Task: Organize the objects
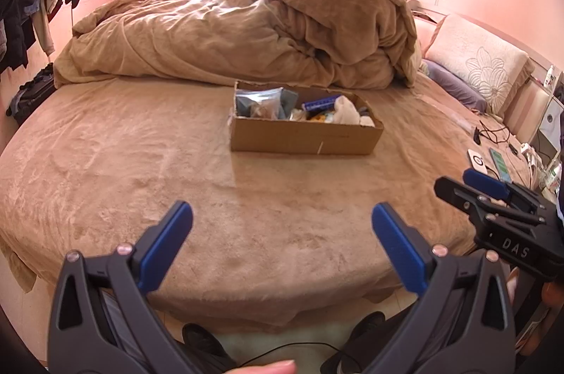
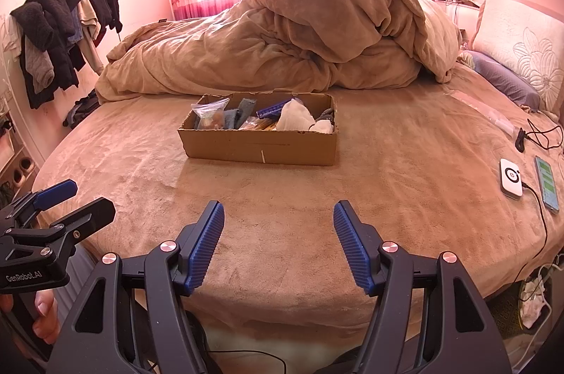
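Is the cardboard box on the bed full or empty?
Full. The box has no lid, and bags, a blue pack and white cloth reach its rim.

1. Left gripper [image 1: 282, 226] is held level, pointing forward, jaws spread wide, nothing between the blue pads.
2. Right gripper [image 2: 278, 226] sits just beside it, same deal: jaws wide apart, empty.
3. Neither one's touching anything.

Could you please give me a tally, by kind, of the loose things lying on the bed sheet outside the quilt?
Cardboard box: 1
White charger pad: 1
Phone: 1
Black cable with plug: 1
Total: 4
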Available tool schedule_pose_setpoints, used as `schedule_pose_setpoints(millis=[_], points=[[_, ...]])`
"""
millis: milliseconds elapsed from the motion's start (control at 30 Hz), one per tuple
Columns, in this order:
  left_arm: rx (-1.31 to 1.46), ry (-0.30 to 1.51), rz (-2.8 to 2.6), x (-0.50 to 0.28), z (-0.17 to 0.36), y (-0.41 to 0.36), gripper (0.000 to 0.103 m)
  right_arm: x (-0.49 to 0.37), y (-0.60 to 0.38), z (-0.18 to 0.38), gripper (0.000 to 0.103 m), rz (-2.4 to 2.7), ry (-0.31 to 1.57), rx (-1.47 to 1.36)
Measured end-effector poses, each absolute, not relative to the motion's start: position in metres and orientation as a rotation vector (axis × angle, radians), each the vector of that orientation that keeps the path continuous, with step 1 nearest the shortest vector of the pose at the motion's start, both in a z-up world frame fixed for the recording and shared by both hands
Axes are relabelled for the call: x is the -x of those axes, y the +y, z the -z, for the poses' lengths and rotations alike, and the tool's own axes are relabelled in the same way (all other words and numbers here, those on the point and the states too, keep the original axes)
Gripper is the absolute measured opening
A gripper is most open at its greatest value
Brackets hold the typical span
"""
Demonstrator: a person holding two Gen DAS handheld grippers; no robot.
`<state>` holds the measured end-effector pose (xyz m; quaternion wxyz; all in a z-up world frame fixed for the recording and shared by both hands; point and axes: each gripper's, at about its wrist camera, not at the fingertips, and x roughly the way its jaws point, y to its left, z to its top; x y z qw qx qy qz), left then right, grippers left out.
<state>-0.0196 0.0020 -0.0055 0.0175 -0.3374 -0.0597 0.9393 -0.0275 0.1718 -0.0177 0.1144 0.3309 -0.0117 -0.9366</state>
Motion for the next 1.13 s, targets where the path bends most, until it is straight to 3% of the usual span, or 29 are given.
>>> schedule_pose_setpoints(millis=[1133], points=[[1.084, -0.166, -2.895, 0.033, 0.018, 0.006, 0.103, 0.034, 0.18, 0.024, 0.068, 2.743, -0.052, -0.983]])
